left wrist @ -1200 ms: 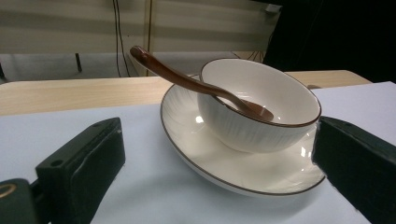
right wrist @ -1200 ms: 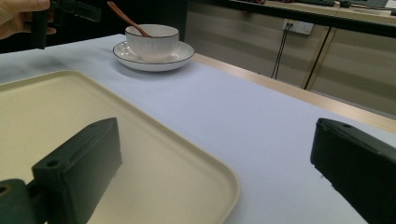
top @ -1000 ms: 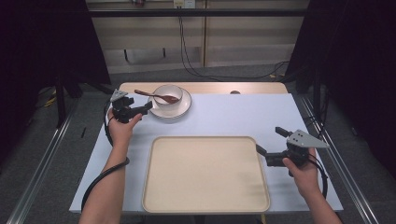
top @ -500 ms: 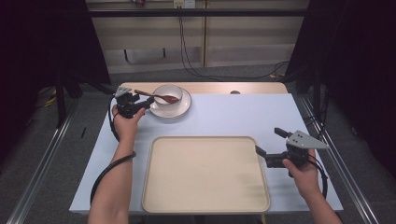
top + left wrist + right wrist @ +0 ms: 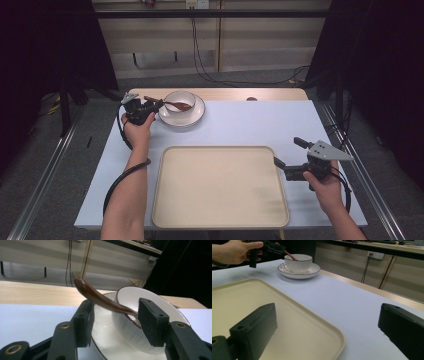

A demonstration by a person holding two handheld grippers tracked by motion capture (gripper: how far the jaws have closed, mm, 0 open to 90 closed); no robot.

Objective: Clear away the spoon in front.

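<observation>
A white bowl stands on a white saucer at the far left of the table. A brown spoon rests in the bowl with its handle sticking out to the left. My left gripper is open, its jaws standing either side of the spoon handle, just short of the bowl and over the saucer. My right gripper is open at the right edge of the cream tray; its left jaw hangs over the tray, with nothing between the jaws.
The table top is pale blue with a wooden strip along its far edge. In the right gripper view the bowl, the saucer and the left gripper show far off.
My left gripper has moved forward and to the right until its open jaws straddle the spoon handle. The right gripper has hardly moved.
</observation>
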